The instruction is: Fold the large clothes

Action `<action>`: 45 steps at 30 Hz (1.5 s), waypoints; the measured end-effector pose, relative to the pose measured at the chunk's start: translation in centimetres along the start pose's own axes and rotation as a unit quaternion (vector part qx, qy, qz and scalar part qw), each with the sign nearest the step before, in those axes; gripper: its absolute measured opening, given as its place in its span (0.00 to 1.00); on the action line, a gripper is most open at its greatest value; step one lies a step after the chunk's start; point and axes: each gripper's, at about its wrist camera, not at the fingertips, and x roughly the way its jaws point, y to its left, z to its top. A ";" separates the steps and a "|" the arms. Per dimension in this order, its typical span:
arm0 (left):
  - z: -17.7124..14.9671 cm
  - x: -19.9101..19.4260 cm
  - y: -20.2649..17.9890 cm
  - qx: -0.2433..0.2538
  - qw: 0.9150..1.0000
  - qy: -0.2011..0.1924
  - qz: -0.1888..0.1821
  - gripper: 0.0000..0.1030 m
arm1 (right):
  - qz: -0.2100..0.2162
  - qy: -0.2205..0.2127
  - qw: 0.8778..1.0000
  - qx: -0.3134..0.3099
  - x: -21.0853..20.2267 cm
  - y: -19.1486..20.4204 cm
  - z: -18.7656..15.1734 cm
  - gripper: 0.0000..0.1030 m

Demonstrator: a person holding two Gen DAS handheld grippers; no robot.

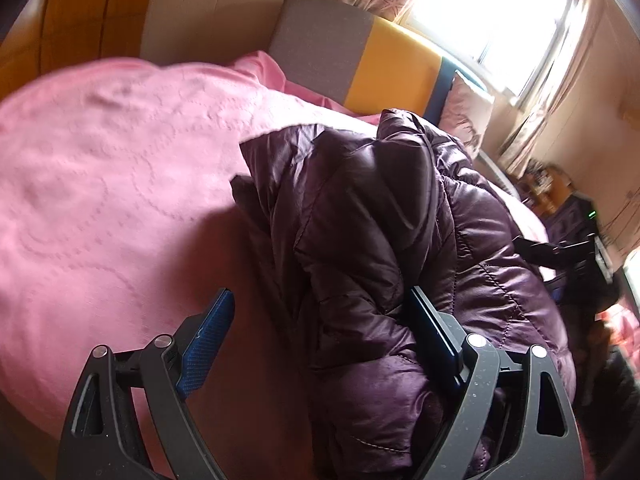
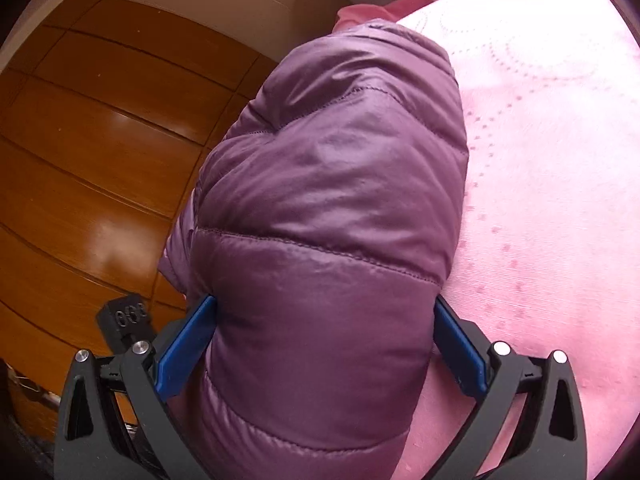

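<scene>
- On the pink bedspread (image 1: 100, 168) lies one purple puffer jacket (image 1: 380, 240), bunched in a heap toward three o'clock in the left wrist view, short of the headboard (image 1: 360, 52).
- Left gripper (image 1: 320, 336): jaws spread wide, one pad over bare bedspread at seven o'clock, the other against a jacket fold at five o'clock; nothing is clamped.
- Right gripper (image 2: 324, 344): jaws at their widest, straddling a padded section of the jacket that fills the centre; the pads sit beside the fabric, and a firm squeeze cannot be confirmed.
- Risk: the shell looks slick and puffy, so a shallow bite would likely slip and let the fold spring open.
- Risk: this padded section sits near the bed edge at nine o'clock, above the wooden floor (image 2: 92, 152); a careless pull could drag it off.
- Count: one jacket, two grippers, one pillow (image 1: 468, 116).
</scene>
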 end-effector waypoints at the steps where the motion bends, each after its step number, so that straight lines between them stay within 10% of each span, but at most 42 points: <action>1: 0.0 0.3 0.7 -0.017 1.000 0.006 -0.021 0.83 | 0.003 0.000 1.000 -0.002 0.1 0.1 -0.1 0.98; 9: 0.1 2.1 2.7 -0.091 0.982 0.029 -0.164 0.61 | -0.011 -0.038 0.998 -0.045 -3.0 2.5 -1.6 0.58; 16: 2.2 4.4 -2.3 -0.068 0.971 0.046 -0.226 0.59 | -0.046 -0.113 0.991 -0.056 -10.9 2.0 -2.4 0.55; 24: 7.9 12.8 -17.0 0.049 0.954 0.099 -0.277 0.59 | -0.141 -0.224 0.964 -0.014 -23.8 -4.2 -3.7 0.55; 29: 7.5 18.7 -25.5 0.133 0.952 0.145 -0.233 0.56 | -0.221 -0.208 0.952 0.037 -25.3 -9.9 -5.4 0.57; 35: 5.8 21.6 -26.2 0.151 0.960 0.154 -0.176 0.65 | -0.241 -0.229 0.942 0.052 -26.6 -11.8 -7.2 0.80; 45: 10.7 15.7 -26.8 0.157 0.977 0.044 -0.134 0.72 | -0.359 -0.287 0.888 -0.025 -26.6 -1.5 -10.0 0.88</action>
